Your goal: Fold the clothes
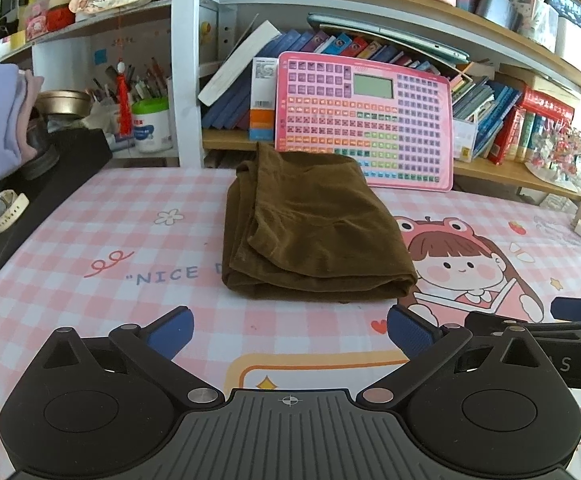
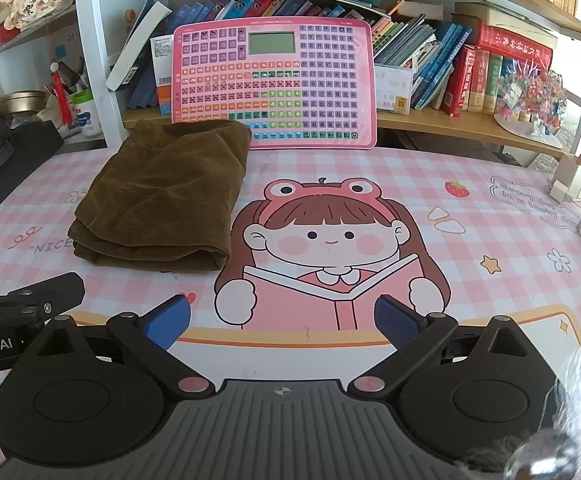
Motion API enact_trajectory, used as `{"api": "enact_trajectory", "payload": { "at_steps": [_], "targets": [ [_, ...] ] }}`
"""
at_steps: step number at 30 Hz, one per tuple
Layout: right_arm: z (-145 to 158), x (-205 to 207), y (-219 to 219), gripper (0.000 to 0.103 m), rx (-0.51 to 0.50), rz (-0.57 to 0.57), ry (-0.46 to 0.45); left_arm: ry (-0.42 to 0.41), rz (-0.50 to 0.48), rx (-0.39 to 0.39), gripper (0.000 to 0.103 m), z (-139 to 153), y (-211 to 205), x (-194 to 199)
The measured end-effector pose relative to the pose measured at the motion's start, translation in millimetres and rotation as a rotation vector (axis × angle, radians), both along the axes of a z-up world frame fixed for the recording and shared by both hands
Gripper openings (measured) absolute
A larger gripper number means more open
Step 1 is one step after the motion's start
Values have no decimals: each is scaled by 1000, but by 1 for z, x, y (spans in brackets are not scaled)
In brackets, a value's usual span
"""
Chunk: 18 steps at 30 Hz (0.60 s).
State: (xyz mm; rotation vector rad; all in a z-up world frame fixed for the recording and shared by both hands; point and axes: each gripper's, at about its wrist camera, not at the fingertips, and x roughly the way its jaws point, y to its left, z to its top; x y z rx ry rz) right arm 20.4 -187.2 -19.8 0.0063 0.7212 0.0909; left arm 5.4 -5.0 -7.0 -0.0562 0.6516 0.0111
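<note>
left gripper point(image 1: 290, 332) wide open, empty | right gripper point(image 2: 282, 322) wide open, empty | brown garment point(image 1: 314, 232) folded at 12 o'clock on table point(image 1: 90, 320) | risk: nudging loose top layer undoes fold

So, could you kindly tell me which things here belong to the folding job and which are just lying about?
Part of the job:
- brown garment, folded on the pink desk mat
- left gripper, open
- right gripper, open

Just lying about:
- pink learning tablet
- books
- watch
- wipes tub
</note>
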Motion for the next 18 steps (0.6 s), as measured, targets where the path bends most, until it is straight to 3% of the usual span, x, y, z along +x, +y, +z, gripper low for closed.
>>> {"api": "enact_trajectory", "payload": {
  "at_steps": [18],
  "targets": [
    [2, -5, -1, 99, 4, 1, -6, -5, 14, -6, 103, 3, 0, -2]
  ]
}}
